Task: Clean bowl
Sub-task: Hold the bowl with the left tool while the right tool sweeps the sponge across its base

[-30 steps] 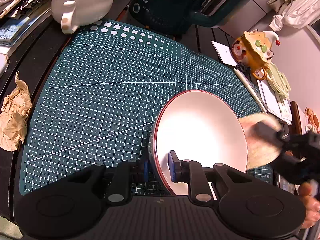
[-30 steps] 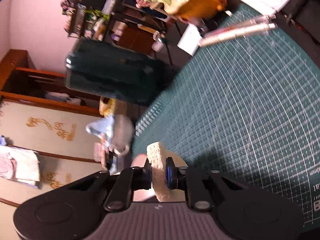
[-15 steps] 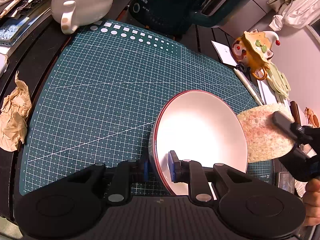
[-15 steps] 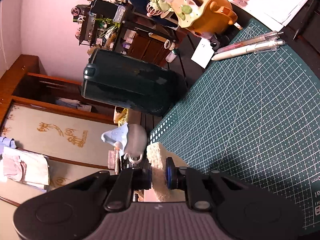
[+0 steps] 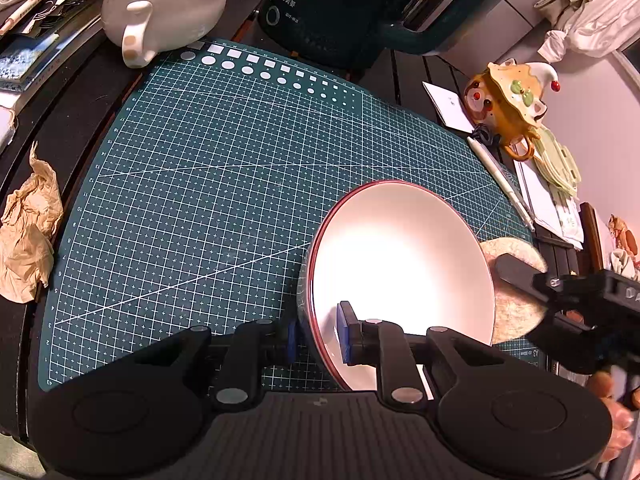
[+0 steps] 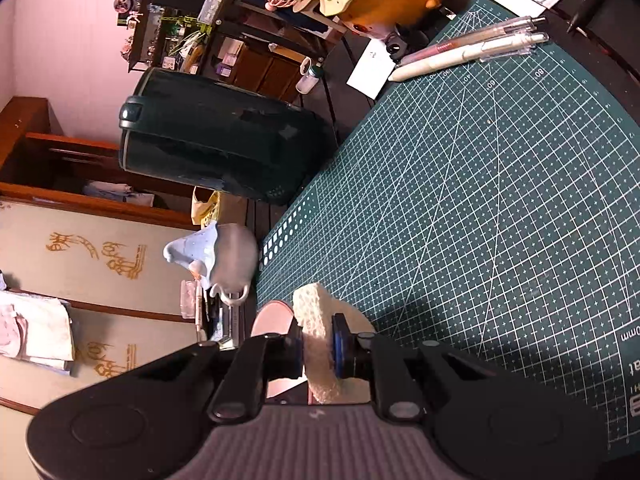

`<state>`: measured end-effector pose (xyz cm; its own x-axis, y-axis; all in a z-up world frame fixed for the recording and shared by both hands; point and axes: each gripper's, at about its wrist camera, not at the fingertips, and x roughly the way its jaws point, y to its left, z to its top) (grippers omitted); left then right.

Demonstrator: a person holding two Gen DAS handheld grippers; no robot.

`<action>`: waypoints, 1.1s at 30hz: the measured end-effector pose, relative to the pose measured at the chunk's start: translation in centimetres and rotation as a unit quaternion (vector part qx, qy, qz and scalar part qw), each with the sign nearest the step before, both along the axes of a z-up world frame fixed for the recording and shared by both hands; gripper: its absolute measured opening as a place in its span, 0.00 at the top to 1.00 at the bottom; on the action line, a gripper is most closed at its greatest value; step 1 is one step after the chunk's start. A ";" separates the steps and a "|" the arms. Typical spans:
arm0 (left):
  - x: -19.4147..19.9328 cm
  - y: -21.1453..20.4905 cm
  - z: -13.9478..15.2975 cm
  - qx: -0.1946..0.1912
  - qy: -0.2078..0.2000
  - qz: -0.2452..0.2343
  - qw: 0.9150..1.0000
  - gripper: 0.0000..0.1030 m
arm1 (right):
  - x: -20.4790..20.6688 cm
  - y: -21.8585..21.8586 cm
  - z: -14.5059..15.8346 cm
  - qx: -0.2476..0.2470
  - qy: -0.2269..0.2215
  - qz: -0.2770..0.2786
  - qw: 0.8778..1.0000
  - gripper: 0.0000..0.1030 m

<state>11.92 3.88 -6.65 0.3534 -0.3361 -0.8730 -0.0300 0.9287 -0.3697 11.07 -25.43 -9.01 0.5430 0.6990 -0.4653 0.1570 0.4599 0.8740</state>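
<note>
Green cutting mat (image 5: 224, 184), possibly crumpled paper (image 5: 26, 236)

Home desk: cutting mat (image 5: 224, 184), teapots (image 5: 160, 12)

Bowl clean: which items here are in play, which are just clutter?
In play: bowl, clamped at its rim by the left gripper; sponge, clamped in the right gripper.
Clutter: cutting mat, pens, blue-lidded pot, yellow pot, crumpled paper.

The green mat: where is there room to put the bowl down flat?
The green mat is bare across its wide middle and left, between the white teapot, the dark appliance and the crumpled paper. It is crowded on the right, where the bowl, sponge, pens and orange pot sit.
</note>
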 end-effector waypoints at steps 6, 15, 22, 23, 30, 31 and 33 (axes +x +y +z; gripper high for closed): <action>-0.1 0.0 0.0 0.001 0.000 -0.001 1.000 0.82 | 0.1 -0.1 0.2 0.002 -0.018 -0.003 1.000 0.88; 0.2 0.0 -0.1 -0.001 0.003 -0.001 1.000 0.82 | 0.0 -0.6 0.8 0.024 -0.037 -0.021 0.999 0.87; 1.0 -0.1 -0.2 0.000 -0.009 0.006 1.000 0.81 | -0.6 -0.2 -0.2 0.010 -0.004 0.006 1.000 0.87; 1.2 -0.3 -0.1 0.001 -0.015 0.005 1.000 0.81 | -1.1 -0.3 -0.1 0.010 -0.001 0.009 1.000 0.87; 1.6 0.5 0.4 0.001 -0.025 0.013 1.000 0.80 | -1.7 -1.5 -0.7 0.027 0.014 -0.002 1.000 0.87; 1.5 0.6 0.7 0.001 -0.026 0.016 1.000 0.80 | -1.6 -1.4 -0.7 0.025 0.013 0.001 1.000 0.87; 1.1 0.7 1.2 0.001 -0.027 0.016 1.000 0.80 | -1.5 -1.2 -0.6 0.022 0.011 0.006 1.000 0.87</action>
<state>13.01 4.58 -5.45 0.4097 -0.3226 -0.8533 -0.0395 0.9282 -0.3699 9.59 -26.58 -9.66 0.5246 0.7254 -0.4457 0.1711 0.4229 0.8898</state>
